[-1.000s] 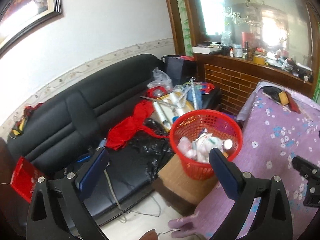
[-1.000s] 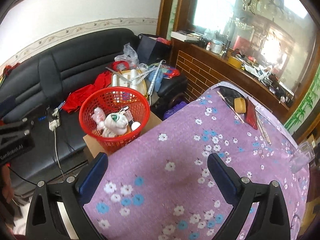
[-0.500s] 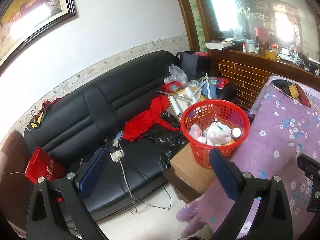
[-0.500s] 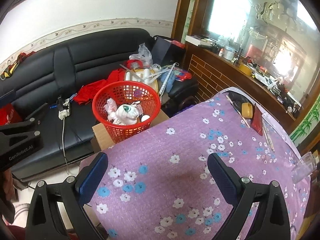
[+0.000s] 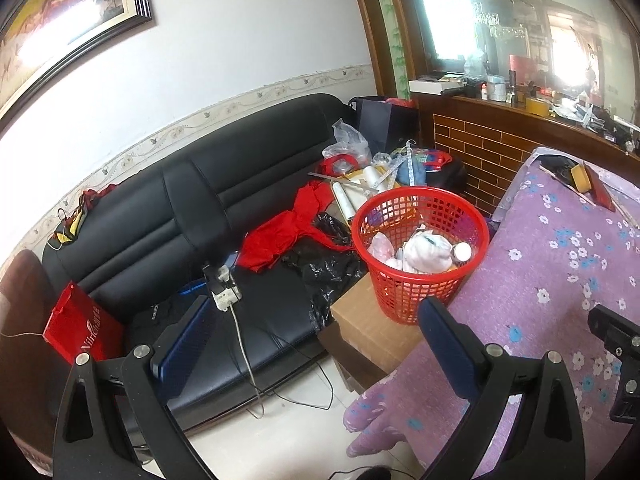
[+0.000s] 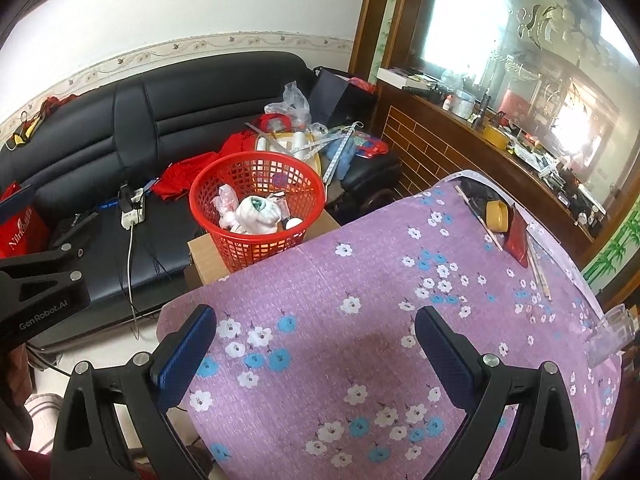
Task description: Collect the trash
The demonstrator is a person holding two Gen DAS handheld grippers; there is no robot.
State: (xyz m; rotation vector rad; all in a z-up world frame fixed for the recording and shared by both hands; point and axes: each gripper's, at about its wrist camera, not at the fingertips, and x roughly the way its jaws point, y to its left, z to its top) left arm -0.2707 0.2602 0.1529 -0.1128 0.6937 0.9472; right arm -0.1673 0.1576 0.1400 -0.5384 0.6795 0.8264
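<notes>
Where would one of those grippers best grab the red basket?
By the rim of the red basket, I'd guess, coming down from above with one finger inside and one outside. It stands upright and open-topped on a cardboard box, and its body looks wider than the open right gripper.

Lived-in home sitting room around me. Black leather sofa point(image 5: 168, 216) against white wall with patterned border, framed painting point(image 5: 60, 24) above. Table under purple floral cloth point(image 6: 400, 320) at my front. Brick-faced wooden counter point(image 5: 500, 136) crowded with bottles and boxes. Clothes, bags, power strip point(image 5: 224, 292) strewn over sofa; red trash basket point(image 5: 420, 248) on cardboard box point(image 5: 368, 328).
</notes>
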